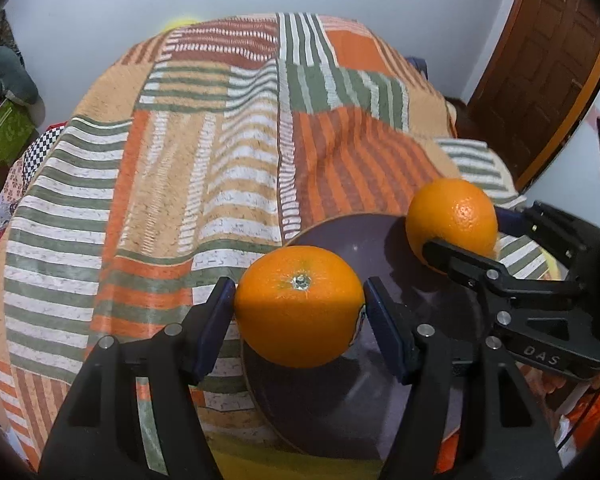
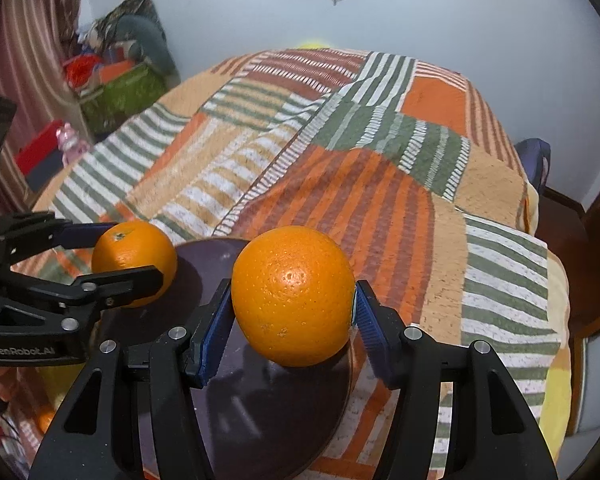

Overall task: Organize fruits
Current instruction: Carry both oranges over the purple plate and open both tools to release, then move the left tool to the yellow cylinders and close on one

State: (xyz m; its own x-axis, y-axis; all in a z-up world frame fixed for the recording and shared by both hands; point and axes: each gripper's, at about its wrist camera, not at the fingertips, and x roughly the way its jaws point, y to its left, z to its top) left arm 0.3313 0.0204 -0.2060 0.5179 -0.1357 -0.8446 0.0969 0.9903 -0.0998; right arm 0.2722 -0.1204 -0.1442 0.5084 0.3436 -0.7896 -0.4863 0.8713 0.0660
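My left gripper [image 1: 300, 306] is shut on an orange [image 1: 299, 306], stem end up, held over the left rim of a dark purple plate [image 1: 364, 400]. My right gripper [image 2: 294, 308] is shut on a second orange [image 2: 294, 296], held above the same plate [image 2: 268, 408]. In the left wrist view the right gripper [image 1: 460, 236] with its orange [image 1: 452, 216] shows at the right, over the plate's far edge. In the right wrist view the left gripper [image 2: 128, 256] with its orange [image 2: 134, 262] shows at the left.
The plate sits on a table under a striped orange, green and white cloth [image 1: 204, 168]. A wooden door [image 1: 540, 80] is at the right. A green box [image 2: 116, 96] and clutter lie on the floor at the left. A dark chair [image 2: 560, 220] stands beside the table.
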